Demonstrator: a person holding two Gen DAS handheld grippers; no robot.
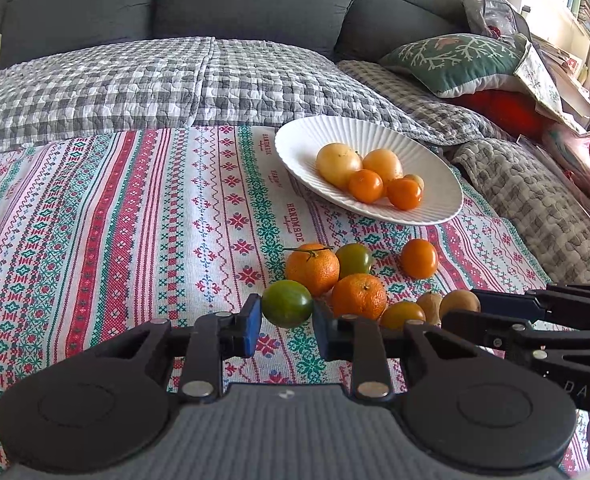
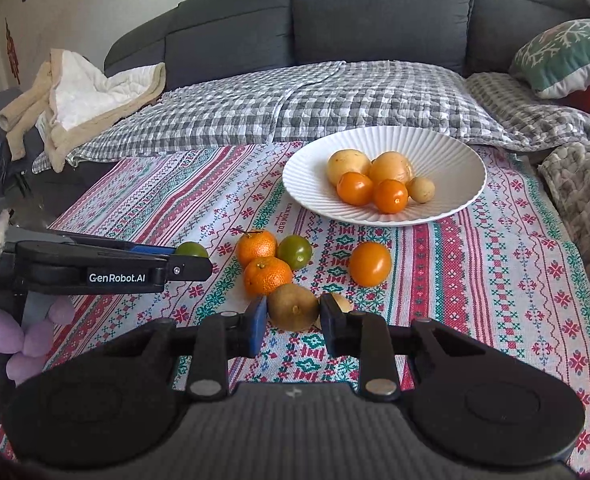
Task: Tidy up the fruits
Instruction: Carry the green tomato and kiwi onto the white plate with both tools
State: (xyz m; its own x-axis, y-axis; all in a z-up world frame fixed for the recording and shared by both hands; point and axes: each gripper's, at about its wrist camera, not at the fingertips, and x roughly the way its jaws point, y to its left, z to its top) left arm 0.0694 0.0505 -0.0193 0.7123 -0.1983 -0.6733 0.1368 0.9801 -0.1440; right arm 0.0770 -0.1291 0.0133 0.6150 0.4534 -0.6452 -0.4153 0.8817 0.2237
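Green-skinned and round, a tomato (image 1: 287, 303) sits between the parted fingers of our left gripper (image 1: 287, 326); whether the pads press it we cannot tell. Our right gripper (image 2: 293, 326) brackets a brown kiwi (image 2: 293, 306) the same way, fingers close on either side, contact unclear. Both lie on the striped embroidered cloth (image 1: 135, 220). Just beyond are two mandarins (image 2: 267, 276), another green tomato (image 2: 294, 252) and an orange tomato (image 2: 370, 263), loosely clustered. Farther back, the white ribbed plate (image 2: 447, 152) holds two pale yellow fruits (image 2: 349, 166), two orange tomatoes (image 2: 391, 196) and a small tan fruit (image 2: 422, 189), all touching.
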